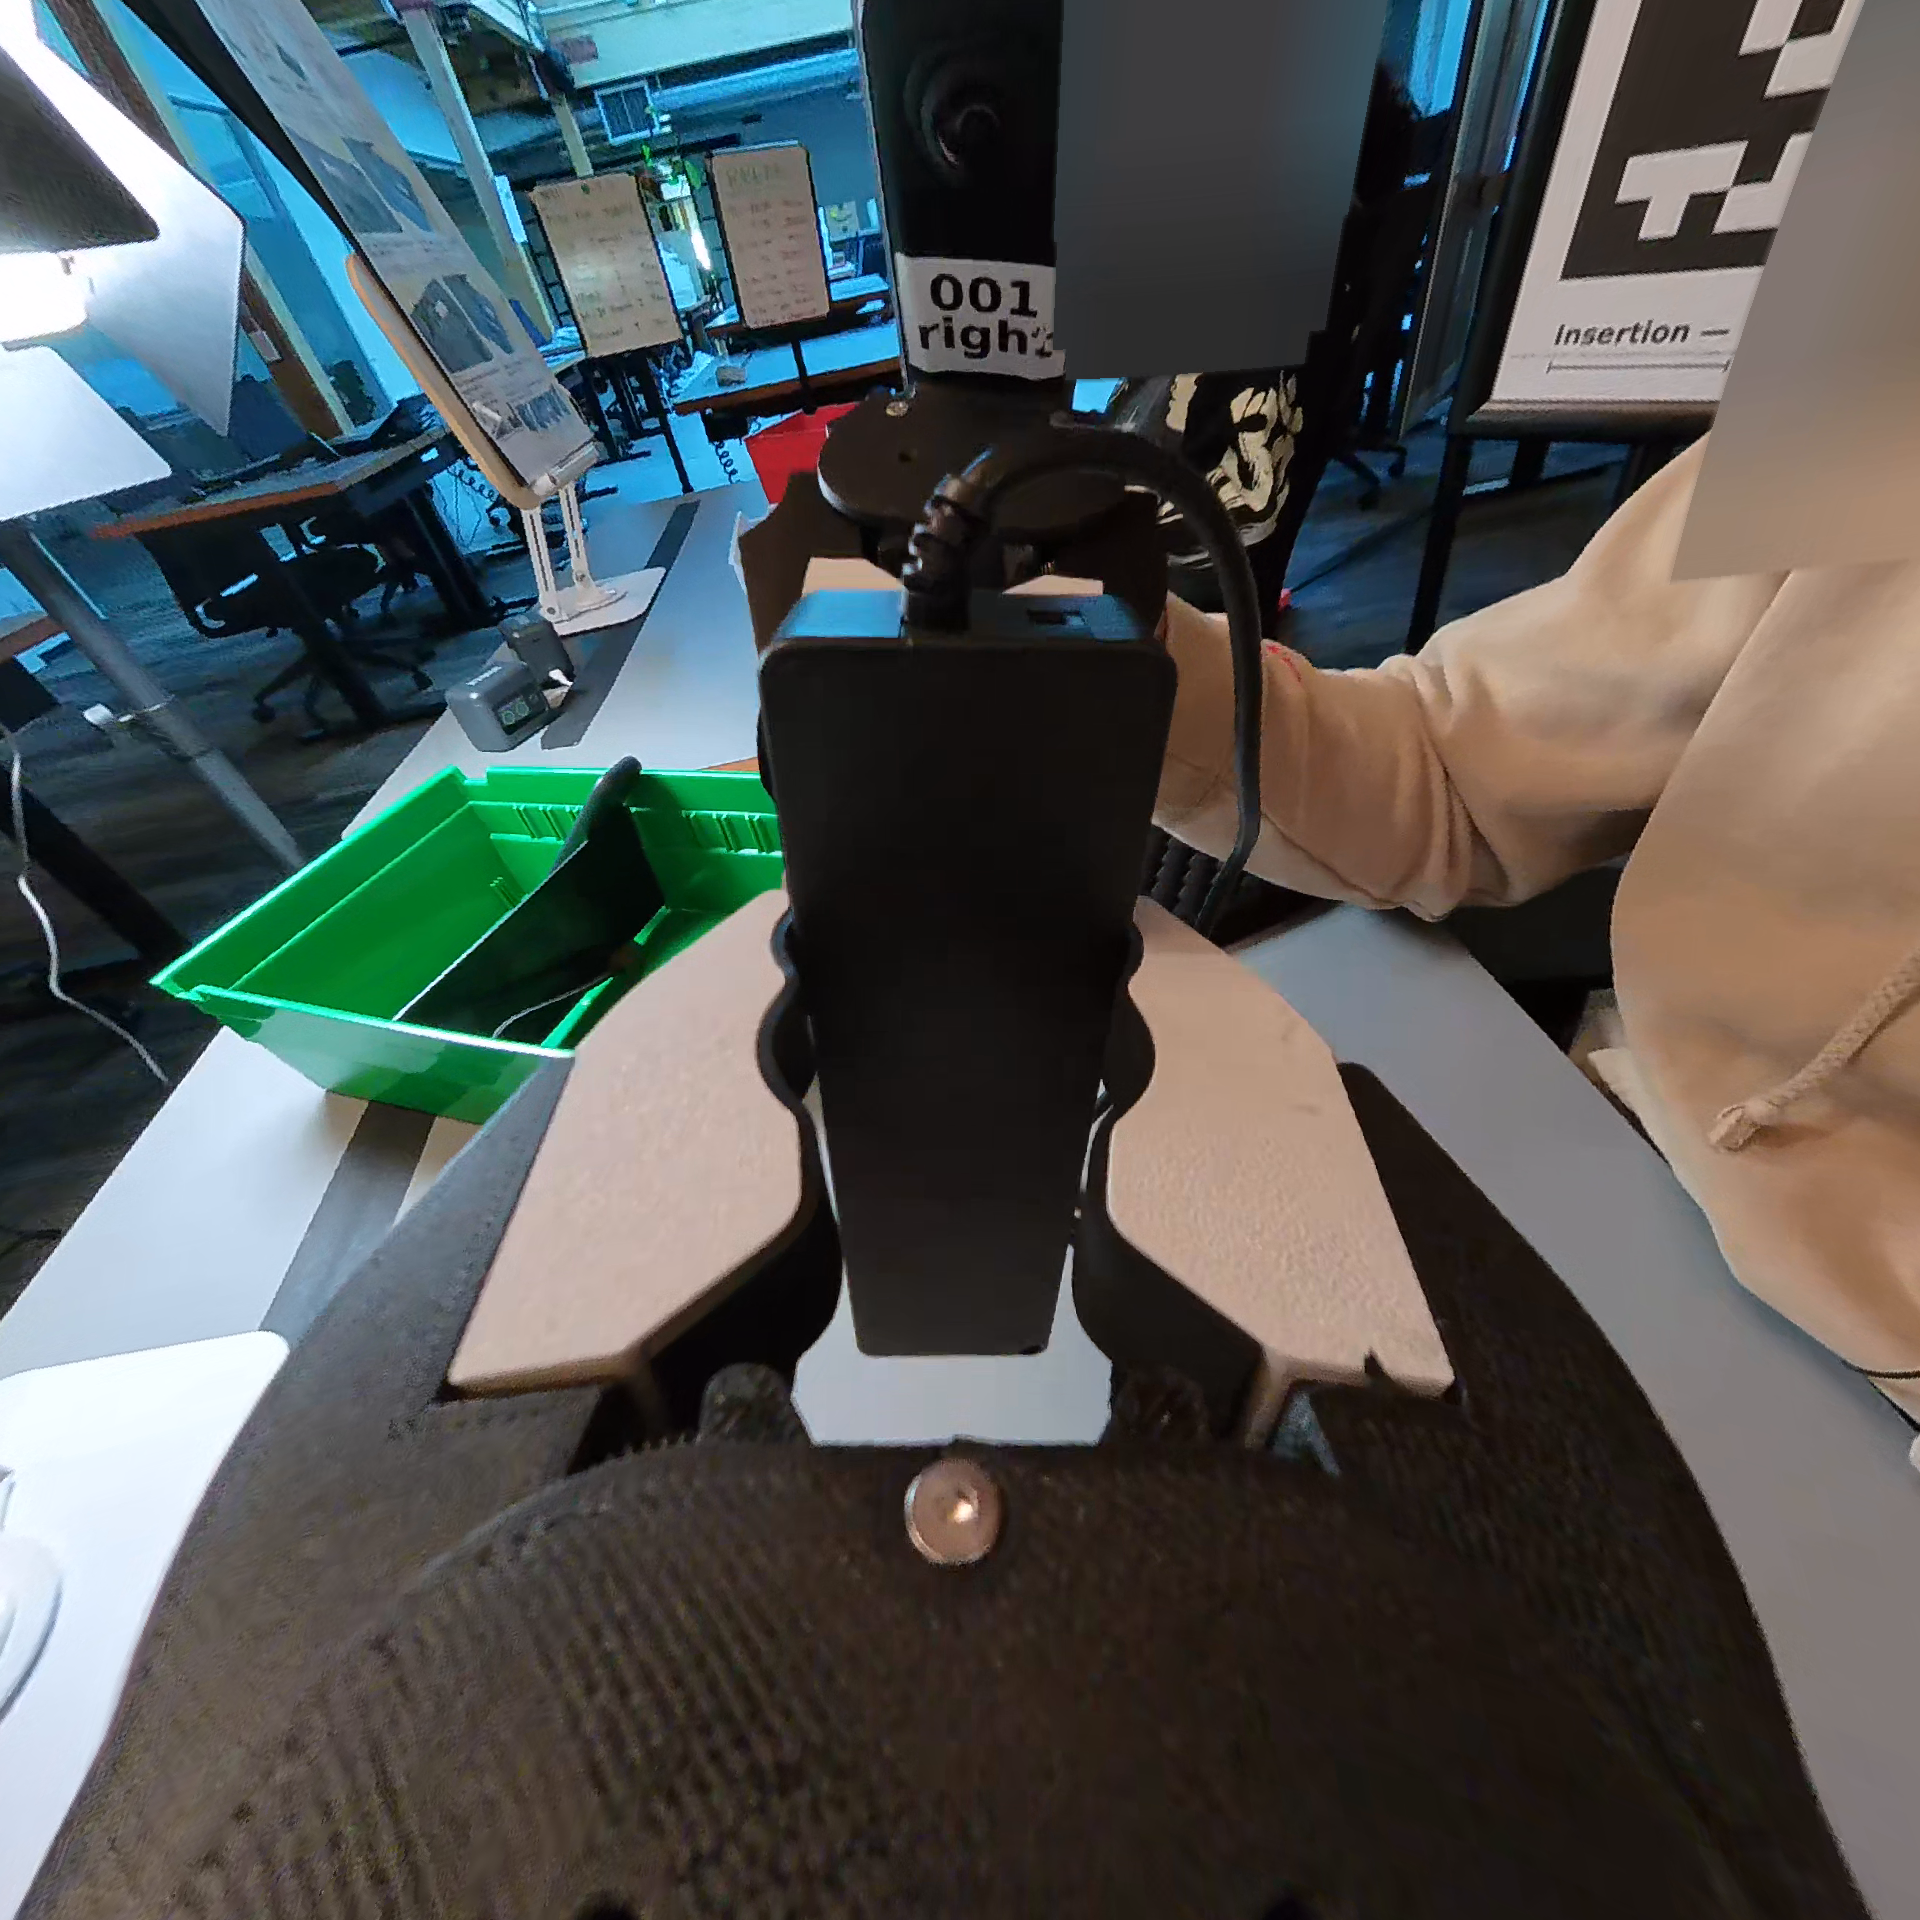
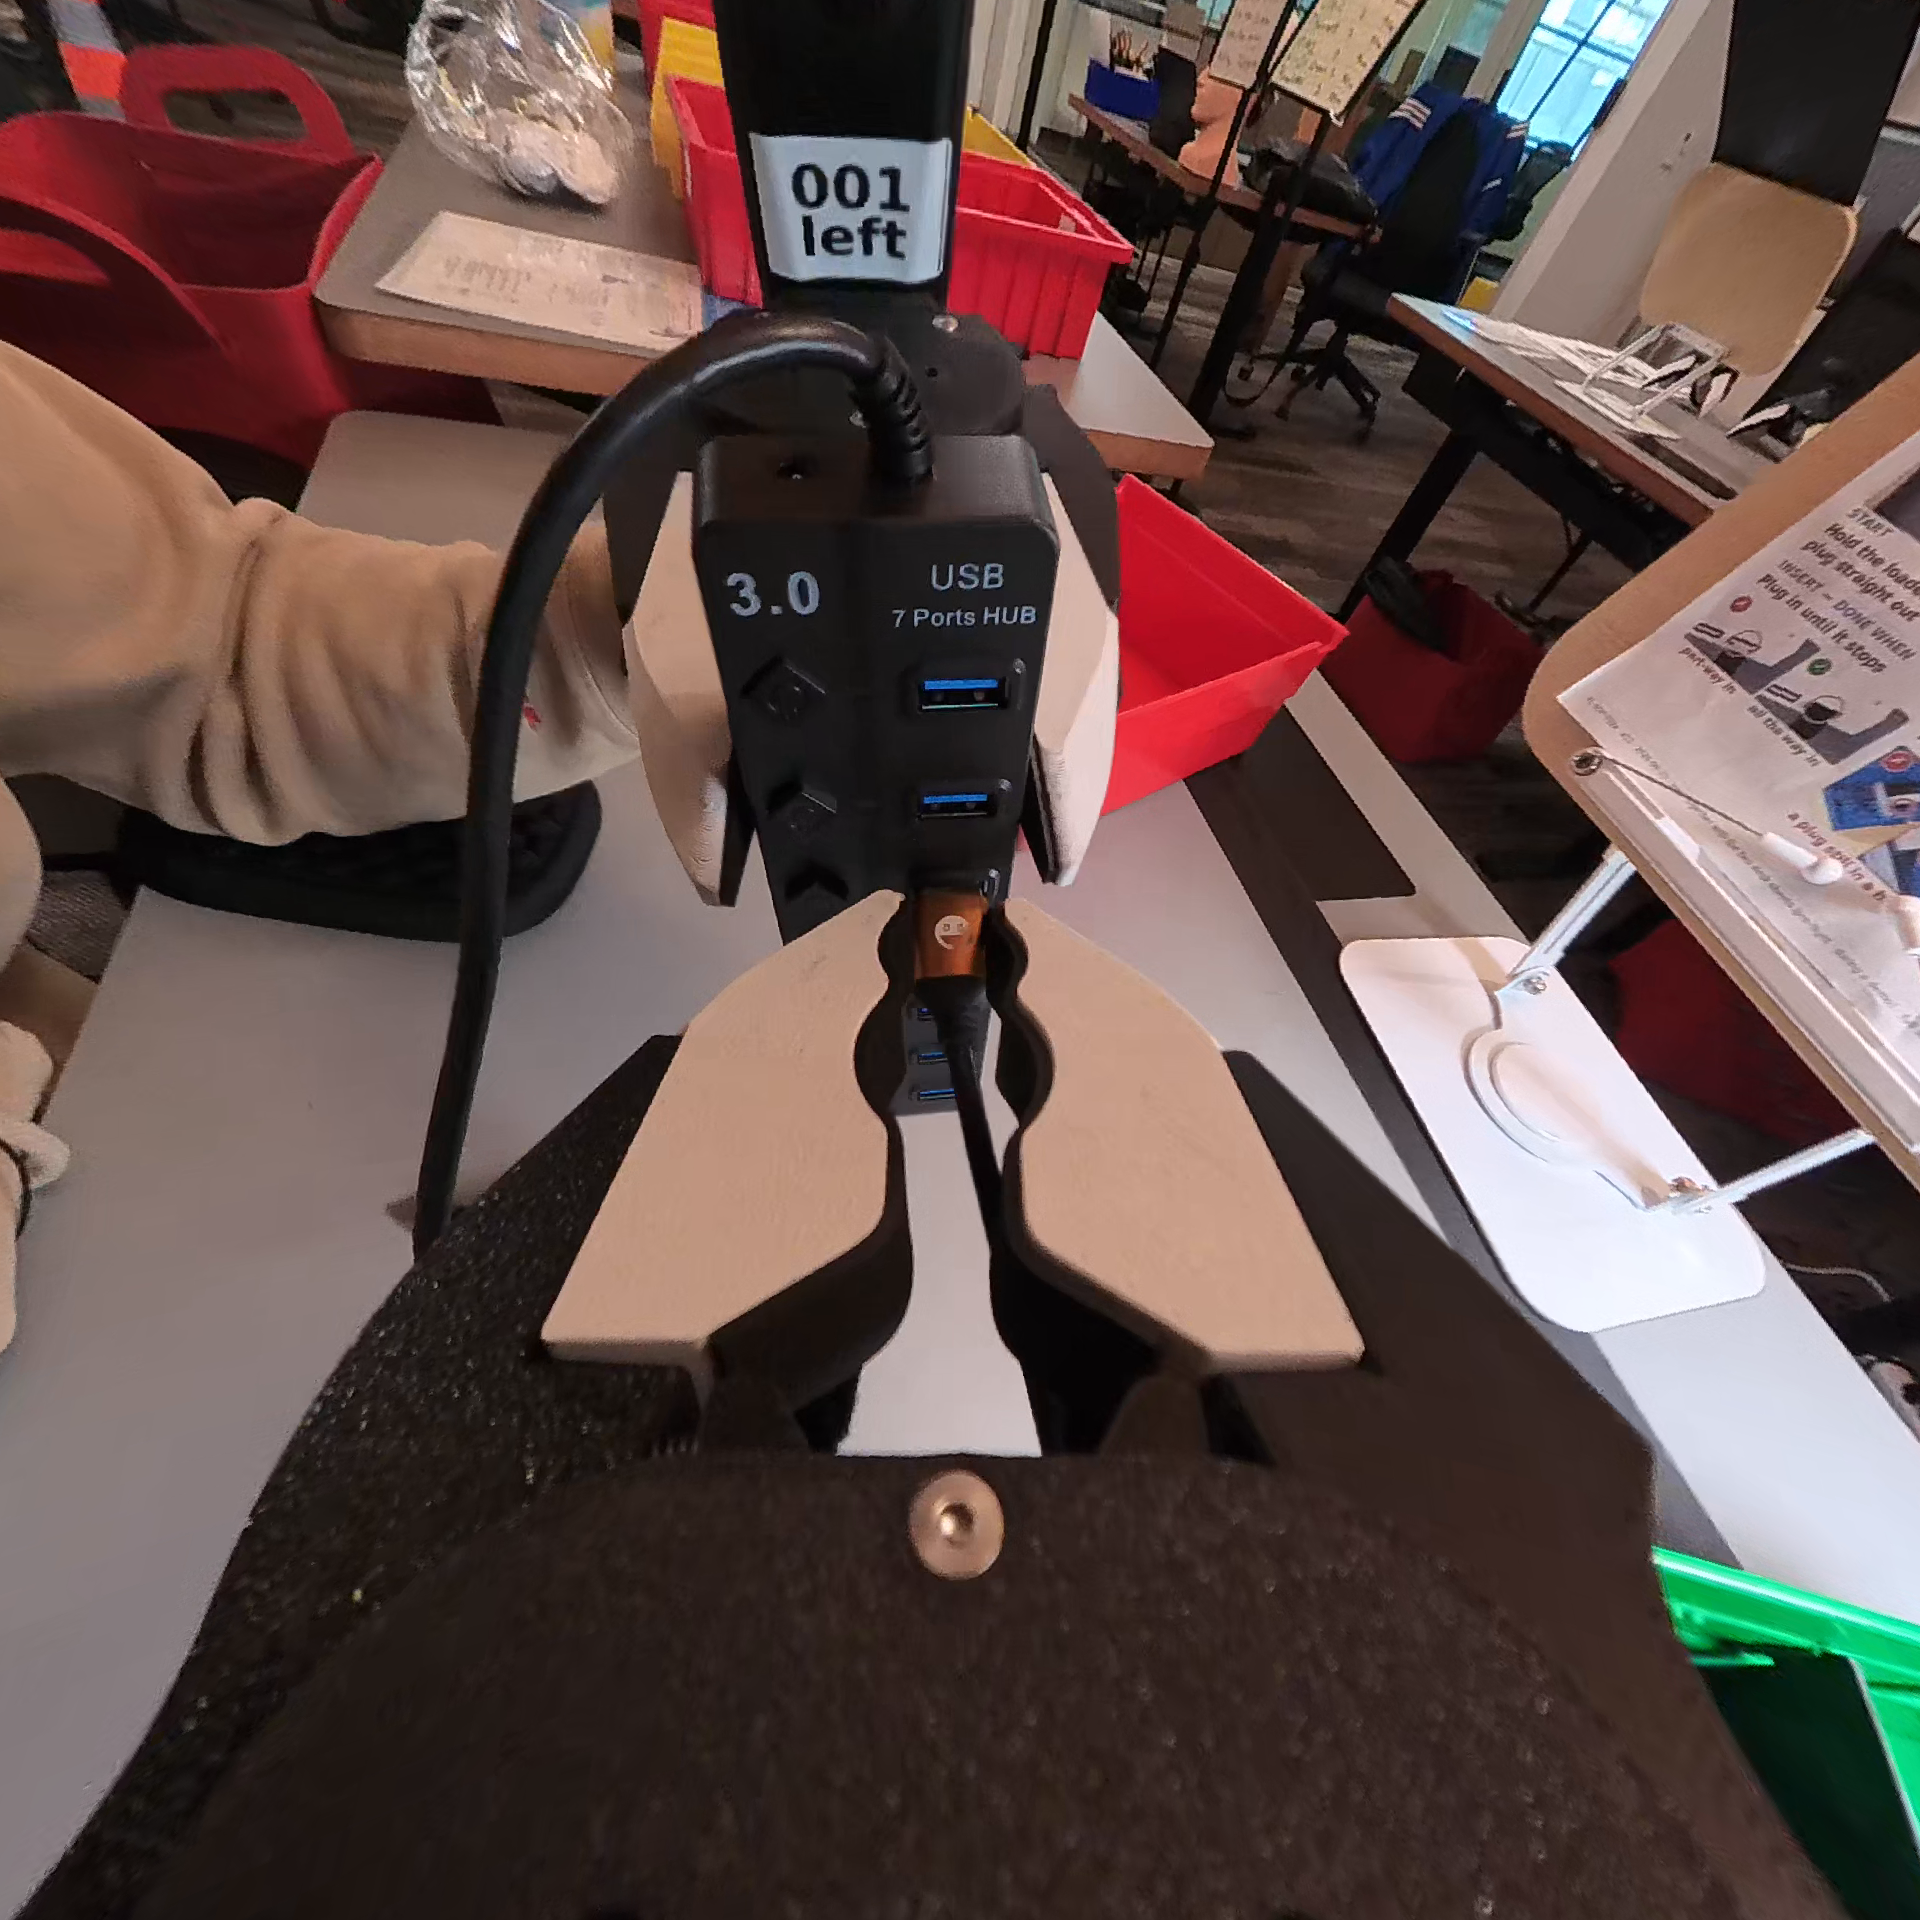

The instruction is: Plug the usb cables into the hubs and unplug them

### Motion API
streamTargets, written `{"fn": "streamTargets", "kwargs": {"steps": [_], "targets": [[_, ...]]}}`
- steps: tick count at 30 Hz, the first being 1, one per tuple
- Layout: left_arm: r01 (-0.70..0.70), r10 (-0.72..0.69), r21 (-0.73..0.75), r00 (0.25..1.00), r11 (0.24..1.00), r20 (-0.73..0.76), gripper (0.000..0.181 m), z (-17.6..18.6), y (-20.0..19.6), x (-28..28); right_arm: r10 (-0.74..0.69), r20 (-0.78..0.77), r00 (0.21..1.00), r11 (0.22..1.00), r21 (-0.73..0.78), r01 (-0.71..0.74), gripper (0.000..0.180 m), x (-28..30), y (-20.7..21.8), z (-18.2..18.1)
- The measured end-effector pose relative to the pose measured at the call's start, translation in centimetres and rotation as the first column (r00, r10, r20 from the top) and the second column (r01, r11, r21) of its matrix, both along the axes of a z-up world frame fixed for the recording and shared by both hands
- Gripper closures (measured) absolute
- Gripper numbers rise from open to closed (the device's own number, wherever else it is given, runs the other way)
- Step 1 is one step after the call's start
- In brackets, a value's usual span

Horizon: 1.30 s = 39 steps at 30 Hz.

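My left gripper (image 1: pixel 956 925) is shut on a black USB hub (image 1: pixel 966 1091) and holds it upright above the table, its plain back towards this camera. The hub's own black cable (image 1: pixel 1242 675) loops off its top end. In the right wrist view the hub's port face (image 2: pixel 873 613) shows, clamped between the left gripper's white fingers (image 2: pixel 1081 727). My right gripper (image 2: pixel 951 920) is shut on an orange USB plug (image 2: pixel 948 935), which sits in the third port down. The plug's black cable (image 2: pixel 971 1122) runs back between my fingers. Two blue ports above it are empty.
A green bin (image 1: pixel 343 966) holding a dark item sits on the grey table (image 2: pixel 208 1143). A red bin (image 2: pixel 1195 644) lies beyond the hub. A document stand on a white base (image 2: pixel 1538 1122) stands at the right. A person's beige sleeve (image 1: pixel 1455 748) reaches in.
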State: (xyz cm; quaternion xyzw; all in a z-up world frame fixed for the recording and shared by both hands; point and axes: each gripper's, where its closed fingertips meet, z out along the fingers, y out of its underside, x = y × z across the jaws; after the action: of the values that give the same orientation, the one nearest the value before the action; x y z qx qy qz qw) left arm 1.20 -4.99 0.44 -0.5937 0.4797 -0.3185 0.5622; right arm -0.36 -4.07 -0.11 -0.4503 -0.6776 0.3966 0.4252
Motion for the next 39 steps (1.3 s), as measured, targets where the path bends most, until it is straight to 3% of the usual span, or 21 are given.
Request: {"fn": "streamTargets", "kwargs": {"steps": [2, 3, 7, 11, 18, 27, 35, 39], "targets": [[0.002, -0.002, -0.002, 1.000, 1.000, -0.028, 0.126, -0.3, -0.1, -0.1, -0.004, 0.013, 1.000, 1.000, 0.027, 0.004, 0.167, 0.1, -0.1, 0.0], [-0.003, 0.003, -0.001, 0.999, 1.000, -0.036, 0.127, -0.3, -0.1, -0.4, -0.039, 0.018, 0.999, 0.998, 0.046, 0.038, 0.180, 0.5, 0.6, 0.1], [-0.073, 0.067, 0.059, 0.993, 0.996, 0.098, 0.126, 3.4, -0.7, -5.3, -0.114, 0.065, 0.991, 0.991, 0.076, 0.109, 0.180, 4.1, 4.1, -0.1], [-0.108, 0.095, 0.095, 0.987, 0.990, 0.129, 0.126, 4.9, -1.3, -6.5, -0.130, -0.079, 0.988, 0.990, 0.048, 0.134, 0.180, 4.6, 4.3, 2.9], [-0.024, 0.022, 0.023, 0.996, 0.999, 0.089, 0.126, 2.1, -0.3, -3.0, -0.044, -0.070, 0.997, 0.998, 0.050, 0.047, 0.150, 2.4, 1.4, 2.2], [0.046, -0.046, 0.015, 0.998, 0.999, 0.049, 0.126, 0.0, -0.4, 0.7, 0.014, 0.044, 0.999, 0.999, 0.036, -0.016, 0.160, -0.6, -0.7, -1.3], [0.020, -0.017, 0.034, 0.996, 0.999, -0.089, 0.126, -1.2, -0.4, 0.4, 0.042, 0.073, 0.996, 0.999, 0.014, -0.043, 0.164, -0.2, -0.4, -1.8], [0.028, -0.027, 0.008, 0.996, 1.000, -0.081, 0.126, -1.7, 0.1, 0.5, 0.021, 0.107, 0.994, 0.998, 0.049, -0.026, 0.164, 0.2, 0.1, -2.1]]}}
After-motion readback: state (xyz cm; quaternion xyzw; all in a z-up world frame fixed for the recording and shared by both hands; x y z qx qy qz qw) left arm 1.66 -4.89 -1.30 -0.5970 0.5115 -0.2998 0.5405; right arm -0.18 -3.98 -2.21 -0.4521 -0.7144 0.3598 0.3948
